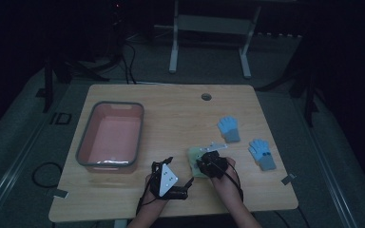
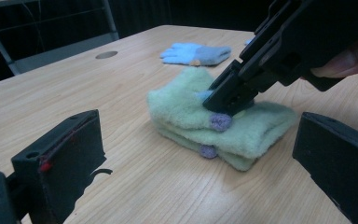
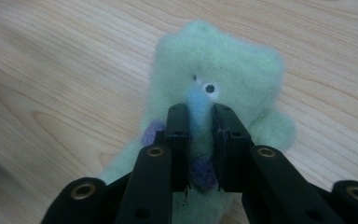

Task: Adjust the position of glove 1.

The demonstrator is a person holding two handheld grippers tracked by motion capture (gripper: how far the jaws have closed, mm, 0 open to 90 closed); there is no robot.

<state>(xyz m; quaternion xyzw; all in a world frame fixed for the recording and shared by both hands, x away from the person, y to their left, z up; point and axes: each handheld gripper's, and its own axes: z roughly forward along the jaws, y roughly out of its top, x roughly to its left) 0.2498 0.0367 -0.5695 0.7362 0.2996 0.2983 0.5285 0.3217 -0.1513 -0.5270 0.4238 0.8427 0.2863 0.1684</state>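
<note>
Right gripper (image 3: 199,116): jaws narrowly parted astride the green gloves (image 3: 214,70); close squarely on both layers. Left gripper (image 2: 200,154) wide open, empty.

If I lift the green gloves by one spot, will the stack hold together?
Probably not. The green gloves look like soft fleece lying loosely stacked, so the top one would likely droop and peel off the lower one. They seem light and fuzzy, unlikely to slip from the right tongs, whose narrow gap rests on the top one.
</note>
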